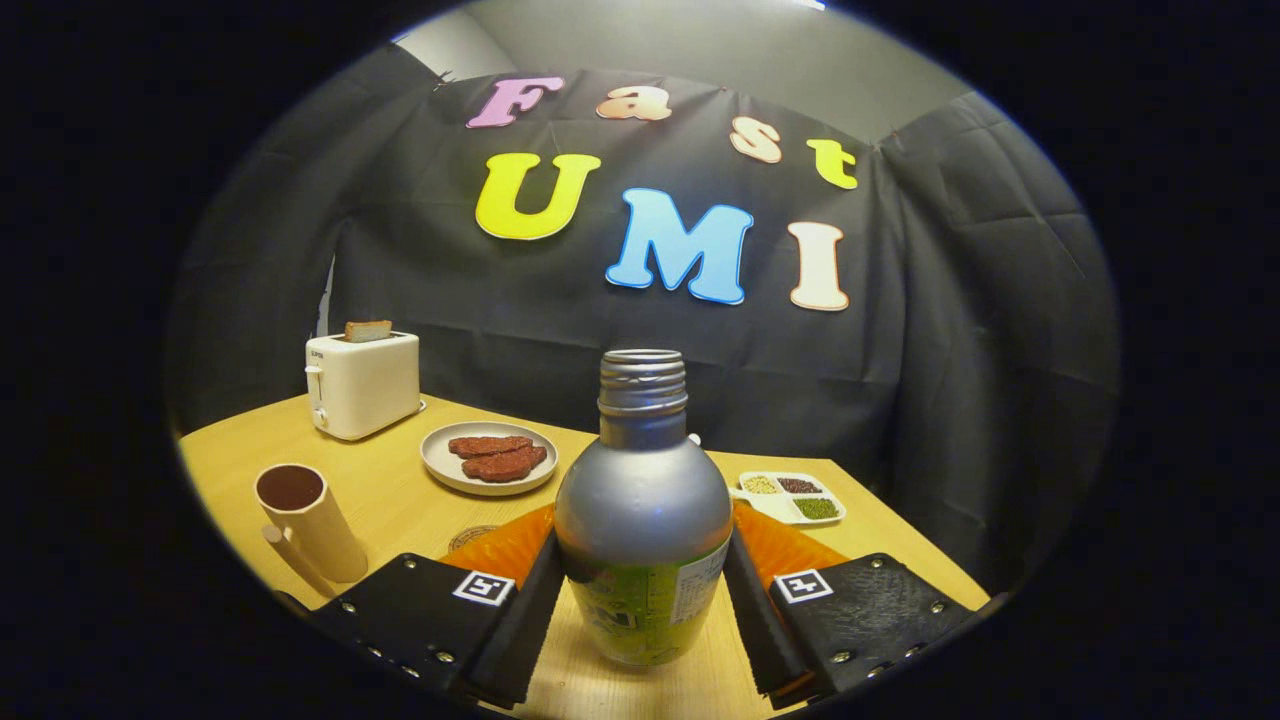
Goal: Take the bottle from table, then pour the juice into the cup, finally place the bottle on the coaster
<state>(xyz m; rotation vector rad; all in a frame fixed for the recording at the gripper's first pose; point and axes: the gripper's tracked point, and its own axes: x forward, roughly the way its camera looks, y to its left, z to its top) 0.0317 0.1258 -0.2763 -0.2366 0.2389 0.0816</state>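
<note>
Gripper [643,585] clamped on the bottle [642,520], both fingers pressed to its sides. Bottle upright, long axis vertical, uncapped threaded neck up; contents not visible. From the bottle: cup [306,520] at 9 o'clock, filled with dark liquid, standing on the counter [390,500]. Coaster [470,536] just beyond the left finger, partly hidden. Plate [489,458] with two brown slices at 11. Toaster [362,383] holding toast farther at 10. Divided tray [792,497] of grains at 2.

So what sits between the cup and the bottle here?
In the gripper view, a round coaster lies on the table between the cup and the bottle, partly hidden by the gripper, whose fingers clamp the bottle.
</note>
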